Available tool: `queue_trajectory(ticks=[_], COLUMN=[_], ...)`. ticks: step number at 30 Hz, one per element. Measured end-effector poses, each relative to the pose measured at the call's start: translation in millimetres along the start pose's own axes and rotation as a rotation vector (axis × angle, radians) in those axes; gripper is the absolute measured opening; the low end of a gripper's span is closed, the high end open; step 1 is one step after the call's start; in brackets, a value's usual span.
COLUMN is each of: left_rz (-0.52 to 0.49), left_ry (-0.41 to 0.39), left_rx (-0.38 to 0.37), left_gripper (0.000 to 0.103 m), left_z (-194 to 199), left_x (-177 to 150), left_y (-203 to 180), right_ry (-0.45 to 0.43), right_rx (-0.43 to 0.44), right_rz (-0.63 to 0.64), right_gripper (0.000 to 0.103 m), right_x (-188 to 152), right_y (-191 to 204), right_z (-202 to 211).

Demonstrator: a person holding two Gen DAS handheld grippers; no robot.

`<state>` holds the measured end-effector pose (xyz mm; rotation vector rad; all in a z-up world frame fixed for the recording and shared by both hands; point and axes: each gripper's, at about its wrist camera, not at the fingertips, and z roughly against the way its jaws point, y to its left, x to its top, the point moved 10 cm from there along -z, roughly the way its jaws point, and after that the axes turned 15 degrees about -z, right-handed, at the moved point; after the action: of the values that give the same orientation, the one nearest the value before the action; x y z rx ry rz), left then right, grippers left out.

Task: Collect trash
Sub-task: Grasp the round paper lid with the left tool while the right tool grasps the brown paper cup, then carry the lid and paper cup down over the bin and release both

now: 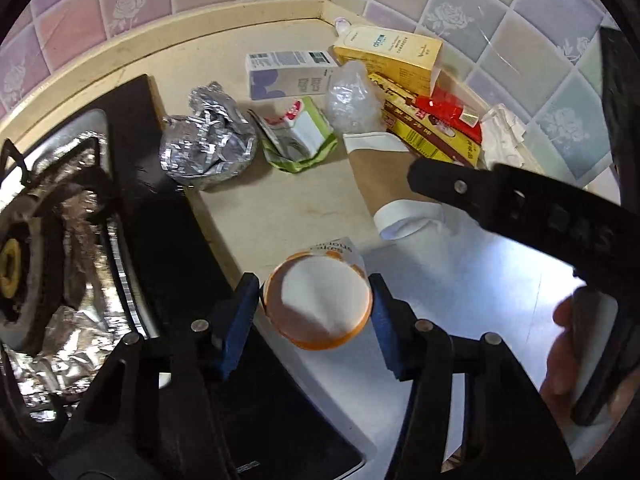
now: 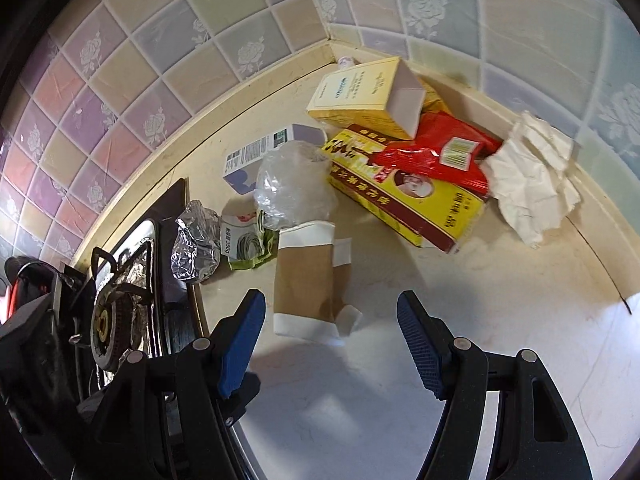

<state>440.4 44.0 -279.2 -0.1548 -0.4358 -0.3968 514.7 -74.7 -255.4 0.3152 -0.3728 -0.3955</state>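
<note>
My left gripper [image 1: 316,308] is shut on a white paper cup with an orange rim [image 1: 318,300], held above the counter edge. My right gripper [image 2: 331,340] is open and empty, just short of a flat brown-and-white paper sleeve [image 2: 306,280], which also shows in the left wrist view [image 1: 380,172]. Trash lies in the counter corner: crumpled foil [image 1: 208,140], a green packet [image 1: 300,136], a clear plastic bag [image 2: 294,188], a yellow-and-maroon box [image 2: 408,196], a red wrapper [image 2: 440,152], a yellow carton [image 2: 364,100], a purple-white box [image 2: 260,152] and crumpled white paper [image 2: 528,180].
A gas stove [image 1: 48,240] lined with foil sits at the left, its black edge along the counter. Tiled walls [image 2: 200,40] close the corner behind the trash. The right gripper's black arm [image 1: 520,208] crosses the left wrist view at the right.
</note>
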Motion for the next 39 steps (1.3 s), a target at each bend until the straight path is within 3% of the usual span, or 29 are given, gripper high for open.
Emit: queue_trajectory(ticks=[10, 13, 20, 29, 39], left_rz=[0.076, 0.089, 0.097, 0.097, 0.113], left_ry=[-0.046, -0.057, -0.077, -0.127, -0.188], left_rx=[0.052, 0.057, 0.067, 0.092, 0.103], left_gripper=[0.052, 0.052, 0.052, 0.052, 0.052], left_z=[38, 46, 64, 106, 170], left_x=[-4, -3, -7, -16, -48], left_y=[41, 47, 45, 26, -29], right_ry=[0.038, 0.05, 0.015, -0.036, -0.113], right_rx=[-0.059, -0.08, -0.089, -0.023, 0.056], right_rz=[0.056, 0.07, 0.091, 0.116, 0.174], right_gripper=[0.069, 0.057, 0.055, 0.054, 0.054], right_x=[-1, -4, -11, -32, -81], right_y=[15, 13, 13, 17, 2], right_z=[-42, -52, -48, 17, 133])
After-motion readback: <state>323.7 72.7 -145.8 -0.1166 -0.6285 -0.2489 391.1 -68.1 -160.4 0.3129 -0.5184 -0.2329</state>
